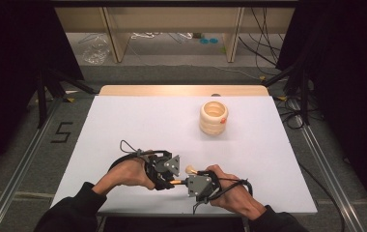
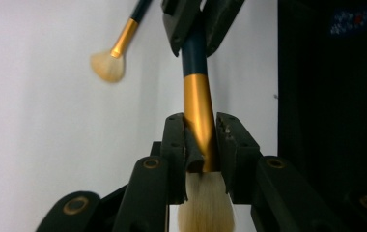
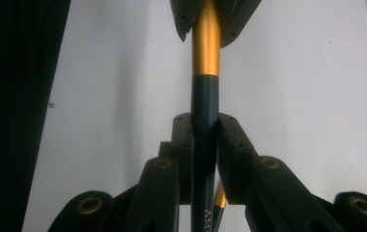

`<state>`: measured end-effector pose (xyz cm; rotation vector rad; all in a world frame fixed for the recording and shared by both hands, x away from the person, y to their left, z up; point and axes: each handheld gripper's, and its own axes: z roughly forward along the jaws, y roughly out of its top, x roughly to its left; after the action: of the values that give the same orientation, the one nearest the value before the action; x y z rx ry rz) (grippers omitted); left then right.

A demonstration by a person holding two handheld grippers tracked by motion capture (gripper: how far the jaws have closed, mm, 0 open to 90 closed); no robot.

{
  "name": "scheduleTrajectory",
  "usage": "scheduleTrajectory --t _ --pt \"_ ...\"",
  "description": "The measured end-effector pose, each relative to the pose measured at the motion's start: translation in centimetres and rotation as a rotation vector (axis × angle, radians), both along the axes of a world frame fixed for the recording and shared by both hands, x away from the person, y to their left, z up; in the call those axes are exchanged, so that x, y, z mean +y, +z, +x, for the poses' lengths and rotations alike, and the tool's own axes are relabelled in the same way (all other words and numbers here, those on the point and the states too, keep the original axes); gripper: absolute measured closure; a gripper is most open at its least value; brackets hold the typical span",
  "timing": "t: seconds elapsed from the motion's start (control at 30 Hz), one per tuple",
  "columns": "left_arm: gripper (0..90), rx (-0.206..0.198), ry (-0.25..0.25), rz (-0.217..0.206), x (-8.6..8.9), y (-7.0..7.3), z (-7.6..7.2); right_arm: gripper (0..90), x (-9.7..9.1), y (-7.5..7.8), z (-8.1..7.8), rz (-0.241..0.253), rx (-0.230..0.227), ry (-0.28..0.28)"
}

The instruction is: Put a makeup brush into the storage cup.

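The makeup brush (image 2: 198, 104) hangs between both tools near the surface's (image 1: 123, 125) front edge. The left hand-held gripper (image 2: 202, 145) is clamped on its gold ferrule and the right hand-held gripper (image 3: 204, 140) on its dark teal handle, probably for a hand-over. Pale bristles sit behind the left jaws. A second brush (image 2: 116, 50) lies just beyond.

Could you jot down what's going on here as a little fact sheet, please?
Setting: white table, a person working two hand-held grippers near its front edge
Left gripper: shut on the makeup brush at its gold ferrule, just above the bristles
Right gripper: shut on the same brush's dark handle
Second brush: lying on the table, untouched
Wooden holder: upright, farther back on the table
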<state>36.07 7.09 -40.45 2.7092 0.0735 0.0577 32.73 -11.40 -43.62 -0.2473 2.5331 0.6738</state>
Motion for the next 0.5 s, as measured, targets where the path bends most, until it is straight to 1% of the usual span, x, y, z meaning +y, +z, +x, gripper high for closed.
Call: scheduleTrajectory --t 0.07,0.1,0.13,0.17,0.2,0.23,0.27,0.3,0.33,0.37,0.4,0.43,0.47,0.5 --pt "71.3 -0.016 0.001 -0.01 0.2 0.3 0.1 79.7 -0.1 0.0 0.1 0.006 0.006 -0.004" --pt "67.0 -0.035 0.032 -0.028 0.4 0.5 0.2 79.7 -0.3 0.0 0.2 0.008 0.012 -0.005" --pt "66.2 -0.035 0.032 -0.028 0.4 0.5 0.2 79.7 -0.3 0.0 0.2 0.008 0.012 -0.005" --pt "66.2 -0.044 0.041 -0.037 0.6 0.7 0.3 79.7 -0.4 0.0 0.1 0.026 0.04 -0.022" --pt "59.3 -0.072 0.069 -0.057 0.9 1.0 0.4 79.7 -0.6 0.1 0.0 0.071 0.042 -0.071" --pt "57.0 -0.081 0.09 -0.079 1.1 1.2 0.4 79.7 -0.6 0.0 -0.1 0.103 0.061 -0.104" --pt "55.9 -0.085 0.099 -0.09 1.3 1.4 0.4 79.7 -1.1 0.4 0.4 0.053 0.03 -0.071" --pt "53.8 -0.085 0.099 -0.09 1.3 1.4 0.4 79.7 -1.1 0.4 0.4 0.053 0.03 -0.071" --pt "51.0 -0.105 0.123 -0.118 1.5 1.6 0.4 79.7 -1.4 0.5 0.8 0.068 0.05 -0.069" --pt "51.0 -0.112 0.141 -0.138 1.7 1.8 0.4 79.7 -1.4 0.5 0.8 0.068 0.05 -0.069" --pt "49.0 -0.134 0.135 -0.138 2.0 2.3 0.5 79.7 -1.9 0.6 1.2 0.082 0.048 -0.091" --pt "49.0 -0.145 0.155 -0.168 2.2 2.3 0.5 79.7 -1.9 0.6 1.2 0.082 0.048 -0.091" --pt "43.8 -0.165 0.188 -0.206 2.7 2.8 0.4 79.7 -2.3 0.8 1.3 0.123 0.065 -0.126" --pt "43.8 -0.175 0.21 -0.225 2.9 2.9 0.4 79.7 -2.5 0.9 1.5 0.124 0.057 -0.118"
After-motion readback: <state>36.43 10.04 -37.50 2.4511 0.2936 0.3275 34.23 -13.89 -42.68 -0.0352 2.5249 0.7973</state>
